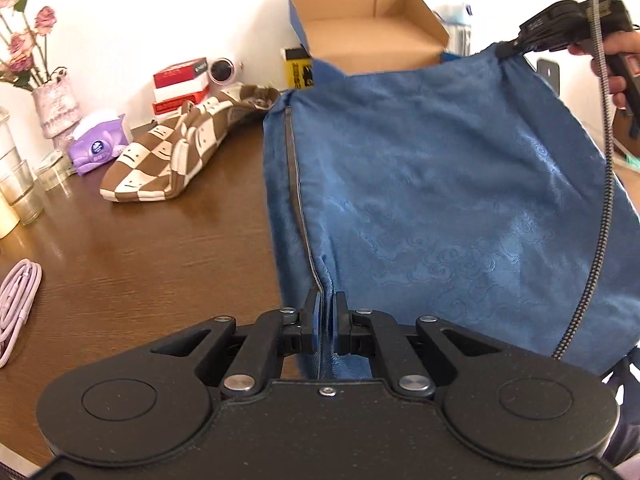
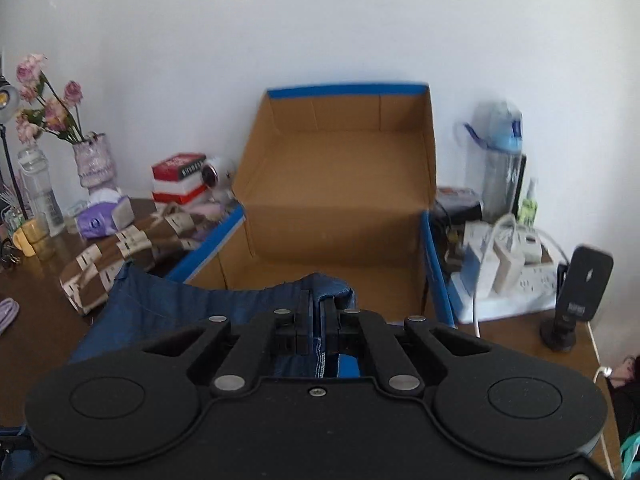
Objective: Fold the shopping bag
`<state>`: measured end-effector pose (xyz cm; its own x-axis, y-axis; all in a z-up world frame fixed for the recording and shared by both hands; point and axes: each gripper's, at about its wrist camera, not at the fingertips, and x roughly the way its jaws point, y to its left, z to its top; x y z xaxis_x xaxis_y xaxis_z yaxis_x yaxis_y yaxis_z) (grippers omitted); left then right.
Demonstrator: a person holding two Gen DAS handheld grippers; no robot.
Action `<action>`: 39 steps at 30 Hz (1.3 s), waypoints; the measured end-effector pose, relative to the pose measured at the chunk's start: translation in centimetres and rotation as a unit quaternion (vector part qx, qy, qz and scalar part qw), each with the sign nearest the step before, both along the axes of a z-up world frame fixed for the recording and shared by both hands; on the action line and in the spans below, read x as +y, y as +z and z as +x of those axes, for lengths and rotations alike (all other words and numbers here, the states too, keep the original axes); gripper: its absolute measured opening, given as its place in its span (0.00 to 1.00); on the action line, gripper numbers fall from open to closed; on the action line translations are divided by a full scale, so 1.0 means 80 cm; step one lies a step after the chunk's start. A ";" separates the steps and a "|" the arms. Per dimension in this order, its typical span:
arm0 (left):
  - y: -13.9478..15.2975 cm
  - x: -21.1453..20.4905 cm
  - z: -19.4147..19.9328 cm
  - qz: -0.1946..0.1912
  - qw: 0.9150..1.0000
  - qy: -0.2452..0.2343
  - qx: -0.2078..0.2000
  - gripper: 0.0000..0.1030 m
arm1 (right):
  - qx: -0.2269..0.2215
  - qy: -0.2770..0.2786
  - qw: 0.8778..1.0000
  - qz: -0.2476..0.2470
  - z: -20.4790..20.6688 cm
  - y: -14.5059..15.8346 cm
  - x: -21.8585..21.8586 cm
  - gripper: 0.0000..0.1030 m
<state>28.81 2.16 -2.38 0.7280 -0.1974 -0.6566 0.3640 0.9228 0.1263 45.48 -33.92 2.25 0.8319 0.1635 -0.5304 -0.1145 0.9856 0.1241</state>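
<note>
The blue patterned shopping bag (image 1: 440,184) hangs stretched between both grippers above the brown table (image 1: 140,248). My left gripper (image 1: 325,316) is shut on the bag's near corner, by a grey seam. In the same view my right gripper (image 1: 508,46), held by a hand, is shut on the far upper corner at the top right. In the right wrist view that gripper (image 2: 318,316) pinches a bunched fold of the blue bag (image 2: 180,308), which droops away to the left.
An open cardboard box (image 2: 336,200) with blue edges stands behind the bag. A brown checkered cloth bag (image 1: 168,152), a purple tissue pack (image 1: 98,148), a flower vase (image 1: 54,108) and glasses (image 1: 20,188) lie left. Chargers, a power strip (image 2: 516,280) and a bottle (image 2: 500,160) sit right.
</note>
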 end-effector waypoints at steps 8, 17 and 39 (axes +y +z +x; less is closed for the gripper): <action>-0.010 -0.002 0.004 0.023 1.000 -0.010 0.017 0.11 | 0.069 -0.019 0.997 0.010 0.026 -0.086 -0.023 0.04; -0.006 -0.002 -0.003 0.024 1.000 -0.011 0.000 0.83 | 0.105 0.010 0.994 -0.020 0.027 -0.095 -0.009 0.45; 0.008 0.021 -0.026 -0.026 0.992 -0.108 -0.054 0.89 | -0.008 0.151 0.971 -0.184 -0.096 0.014 -0.020 0.85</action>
